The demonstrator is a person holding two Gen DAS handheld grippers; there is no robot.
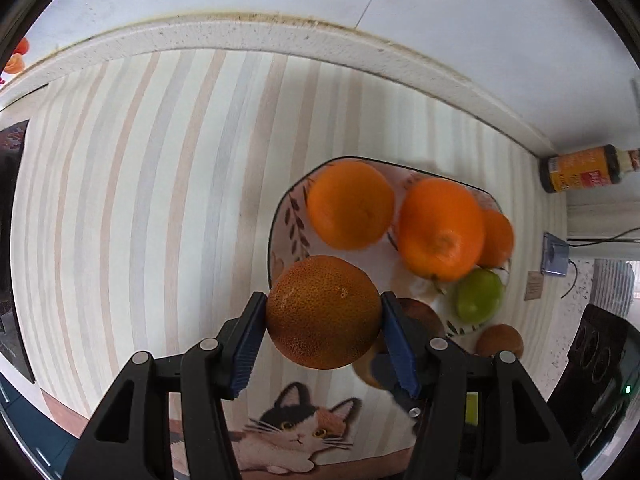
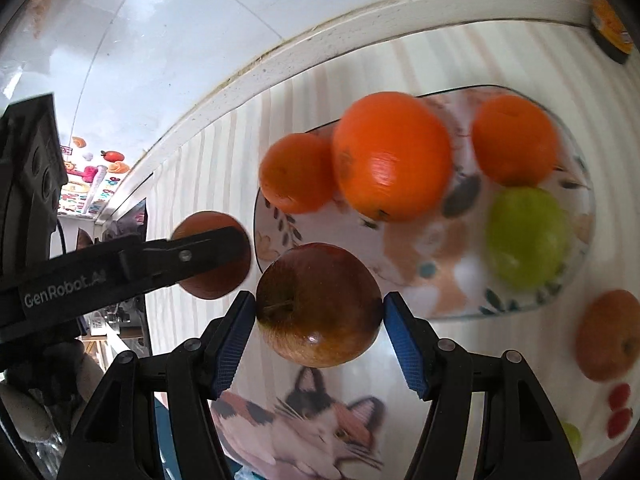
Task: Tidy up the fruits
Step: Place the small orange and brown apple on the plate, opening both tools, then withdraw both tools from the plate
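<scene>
Left claw [image 1: 323, 322] clamping orange [image 1: 323, 312]; right claw [image 2: 320, 320] clamping apple [image 2: 318, 304]

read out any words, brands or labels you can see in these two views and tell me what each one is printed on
"GenRobot.AI": white print on the black arm of the left hand-held gripper, seen in the right wrist view.
Bottle by the wall: orange label with print, too small and blurred to read.
Colourful stickers at the far left of the right wrist view: lettering too blurred to read.

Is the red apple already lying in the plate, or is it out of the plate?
Out. The red apple is gripped between the blue pads of the right gripper, in front of the plate's near rim, not resting among the fruit in it.
</scene>
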